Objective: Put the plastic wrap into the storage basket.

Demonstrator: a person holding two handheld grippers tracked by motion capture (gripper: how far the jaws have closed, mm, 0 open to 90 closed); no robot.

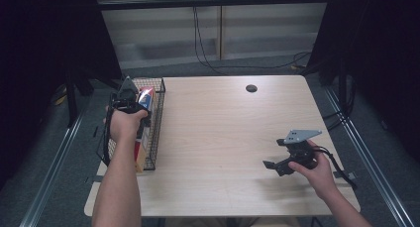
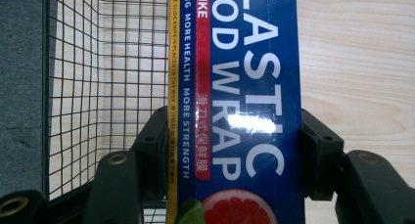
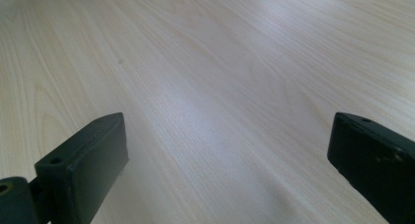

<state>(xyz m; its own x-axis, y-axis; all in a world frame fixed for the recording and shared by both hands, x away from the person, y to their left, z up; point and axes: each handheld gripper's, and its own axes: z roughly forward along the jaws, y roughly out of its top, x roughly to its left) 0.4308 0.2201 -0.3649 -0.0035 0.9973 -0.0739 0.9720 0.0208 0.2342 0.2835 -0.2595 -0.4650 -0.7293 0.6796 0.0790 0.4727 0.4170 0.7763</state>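
Note:
A long blue box of plastic food wrap (image 2: pixel 244 87), with a red stripe and a yellow edge, lies lengthwise over the black wire basket (image 1: pixel 157 123) at the table's left edge. My left gripper (image 2: pixel 237 155) is shut on the box, one black jaw pressed against each long side. From above, the left gripper (image 1: pixel 130 100) sits over the far half of the basket, with the box (image 1: pixel 147 99) just right of it. My right gripper (image 1: pixel 276 152) hovers low over the front right of the table, open. Bare wood shows between its jaws in the right gripper view (image 3: pixel 225 160).
The basket's mesh floor and wall (image 2: pixel 98 87) lie left of the box, and the light wooden table (image 2: pixel 357 62) lies to its right. A round black grommet hole (image 1: pixel 251 88) sits near the table's far edge. Dark curtains flank both sides, and cables run on the floor beyond.

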